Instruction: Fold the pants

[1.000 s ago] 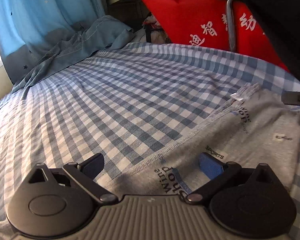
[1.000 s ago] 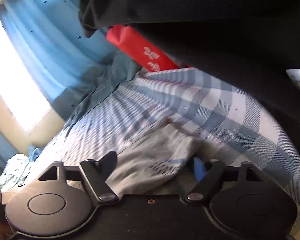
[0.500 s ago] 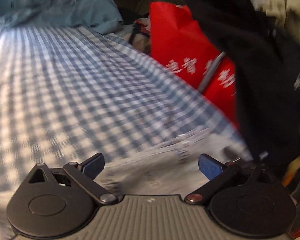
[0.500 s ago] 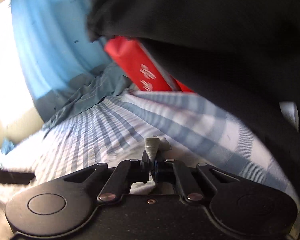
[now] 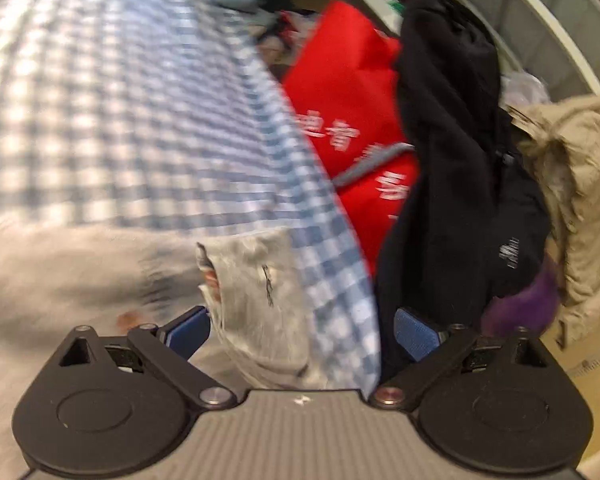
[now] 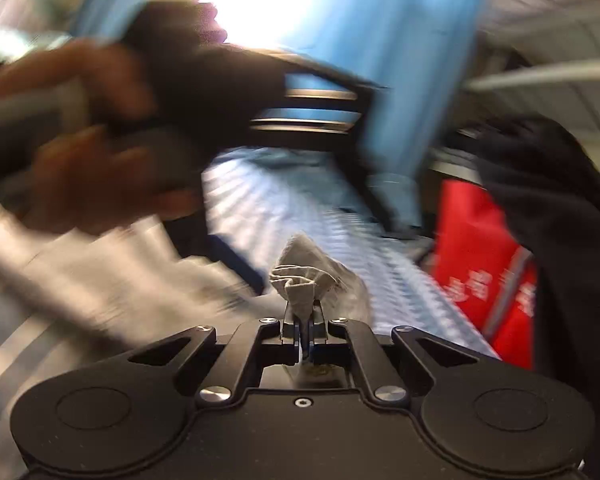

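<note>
The grey pants (image 5: 256,292) lie on the blue-checked bed sheet (image 5: 100,100), blurred by motion. In the left wrist view one corner of them sits between the blue pads of my left gripper (image 5: 300,332). Its jaws stand wide and are closing, and neither pad touches the cloth. My right gripper (image 6: 305,322) is shut on a bunched fold of the grey pants (image 6: 300,276), which sticks up from its tips. In the right wrist view a person's hand (image 6: 100,152) holds the other gripper at the upper left.
A red bag with white characters (image 5: 340,120) stands past the bed's edge. A black garment (image 5: 460,200) and a beige coat (image 5: 580,200) hang beside it. A blue curtain (image 6: 400,80) and a bright window are at the far end of the bed.
My right gripper went from open to shut on a fold of the pants, then rolled and swung sideways. The left gripper rolled and moved toward the bed's edge by the red bag.
</note>
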A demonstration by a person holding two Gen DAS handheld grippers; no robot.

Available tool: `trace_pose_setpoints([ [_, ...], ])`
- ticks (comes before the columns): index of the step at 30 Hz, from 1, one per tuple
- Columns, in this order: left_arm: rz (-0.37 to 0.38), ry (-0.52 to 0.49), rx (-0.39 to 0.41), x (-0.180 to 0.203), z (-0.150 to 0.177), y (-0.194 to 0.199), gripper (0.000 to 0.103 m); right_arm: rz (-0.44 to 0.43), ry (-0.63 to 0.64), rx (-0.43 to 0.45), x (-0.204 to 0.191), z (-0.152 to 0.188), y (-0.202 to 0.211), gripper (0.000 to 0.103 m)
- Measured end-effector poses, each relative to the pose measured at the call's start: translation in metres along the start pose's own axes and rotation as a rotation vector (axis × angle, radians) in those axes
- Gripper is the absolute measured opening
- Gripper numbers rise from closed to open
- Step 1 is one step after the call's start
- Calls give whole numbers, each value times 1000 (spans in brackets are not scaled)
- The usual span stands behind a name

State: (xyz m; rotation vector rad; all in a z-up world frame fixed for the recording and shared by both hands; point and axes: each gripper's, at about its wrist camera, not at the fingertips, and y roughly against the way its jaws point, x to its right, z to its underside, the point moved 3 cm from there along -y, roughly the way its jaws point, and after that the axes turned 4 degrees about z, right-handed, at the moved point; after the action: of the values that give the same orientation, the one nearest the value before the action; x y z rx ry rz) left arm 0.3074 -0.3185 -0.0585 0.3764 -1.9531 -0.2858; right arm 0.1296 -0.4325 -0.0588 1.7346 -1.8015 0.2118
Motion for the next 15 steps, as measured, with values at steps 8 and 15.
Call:
trace_pose_setpoints([
  [8,-67,12,64,-24,9,11,69,-1,30,-20,-28,12,-6,18],
  [15,-191,-1,81,-18,12,10,31,-32,-41,-24,-16,8,-6,30],
])
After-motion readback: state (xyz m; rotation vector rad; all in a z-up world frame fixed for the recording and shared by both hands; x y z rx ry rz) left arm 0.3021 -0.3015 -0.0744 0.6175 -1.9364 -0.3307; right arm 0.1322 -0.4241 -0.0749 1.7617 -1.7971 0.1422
